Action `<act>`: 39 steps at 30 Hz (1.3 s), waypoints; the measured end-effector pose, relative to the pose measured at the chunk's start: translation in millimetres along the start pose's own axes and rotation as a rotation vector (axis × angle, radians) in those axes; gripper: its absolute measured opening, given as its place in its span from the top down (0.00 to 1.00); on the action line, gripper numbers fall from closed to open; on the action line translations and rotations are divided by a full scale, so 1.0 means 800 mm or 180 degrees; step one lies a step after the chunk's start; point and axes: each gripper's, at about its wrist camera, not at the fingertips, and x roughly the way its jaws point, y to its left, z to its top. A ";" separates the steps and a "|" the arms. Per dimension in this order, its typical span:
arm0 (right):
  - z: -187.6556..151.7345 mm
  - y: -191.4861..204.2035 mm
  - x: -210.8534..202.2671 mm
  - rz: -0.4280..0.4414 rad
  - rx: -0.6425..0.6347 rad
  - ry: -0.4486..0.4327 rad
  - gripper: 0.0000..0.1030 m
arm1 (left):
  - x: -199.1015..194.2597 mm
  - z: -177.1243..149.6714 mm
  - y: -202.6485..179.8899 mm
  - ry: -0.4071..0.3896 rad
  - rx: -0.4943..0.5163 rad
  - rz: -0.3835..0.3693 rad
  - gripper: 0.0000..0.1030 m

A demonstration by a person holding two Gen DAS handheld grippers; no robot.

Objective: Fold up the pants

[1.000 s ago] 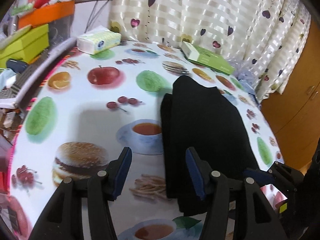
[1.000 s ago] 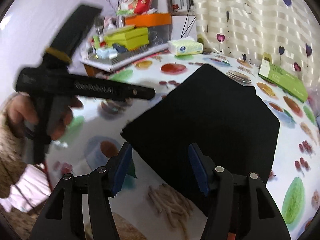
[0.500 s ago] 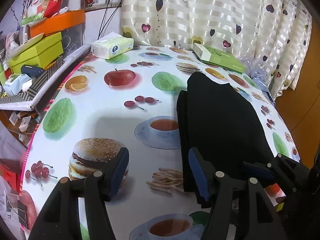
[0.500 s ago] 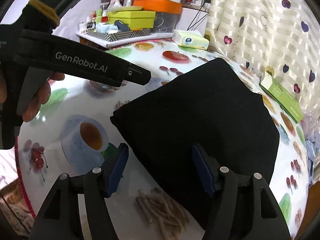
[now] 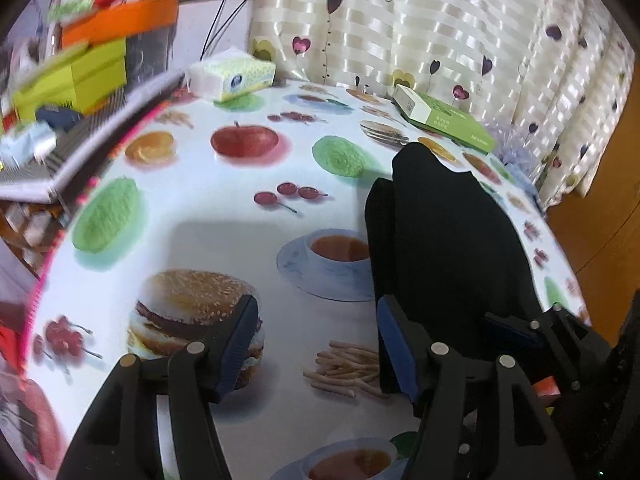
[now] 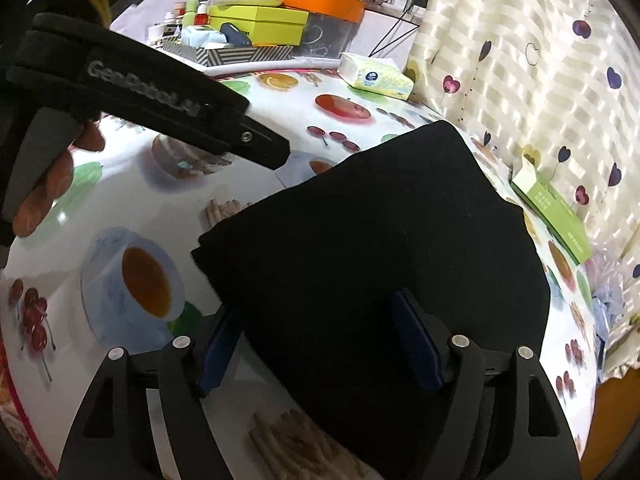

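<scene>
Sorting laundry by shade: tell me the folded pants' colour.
The folded fabric pants are plain black, clearest in the right wrist view.

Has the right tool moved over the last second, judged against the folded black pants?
Yes. The right tool has come forward and down: its open jaws now reach over the near edge of the pants.

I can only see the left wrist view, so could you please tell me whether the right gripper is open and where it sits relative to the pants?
Observer: The right gripper is open, over the near edge of the folded pants, gripping nothing.
Operator: Thank you. Is the top of the pants flat?
Observer: In the right wrist view it looks smooth, one flat dark panel with layered edges at the near left corner.
Operator: And can you see my left gripper from there?
Observer: Yes, the left gripper appears at the upper left of that view, above the table and apart from the pants.
</scene>
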 end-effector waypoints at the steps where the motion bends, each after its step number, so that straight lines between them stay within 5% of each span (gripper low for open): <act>1: 0.002 -0.001 0.002 0.0004 0.0012 0.0006 0.24 | 0.002 0.000 0.005 0.0024 -0.0071 -0.0050 0.37; 9: 0.007 -0.006 0.008 -0.0011 0.0204 0.0033 0.25 | 0.002 0.003 0.026 0.0008 -0.0309 -0.0255 0.37; 17: 0.007 -0.030 0.000 0.0274 0.0670 -0.0108 0.50 | 0.013 0.007 0.035 0.0040 -0.0450 -0.0423 0.37; 23: 0.001 -0.050 -0.003 0.0540 0.1044 -0.0203 0.58 | 0.030 0.012 0.042 0.0159 -0.0723 -0.0795 0.32; 30: -0.006 -0.065 -0.004 0.0774 0.1258 -0.0246 0.60 | 0.067 0.012 0.037 0.0561 -0.1194 -0.1590 0.30; 39: -0.016 -0.076 -0.006 0.0903 0.1402 -0.0280 0.62 | 0.088 0.016 0.010 0.0846 -0.1277 -0.1913 0.29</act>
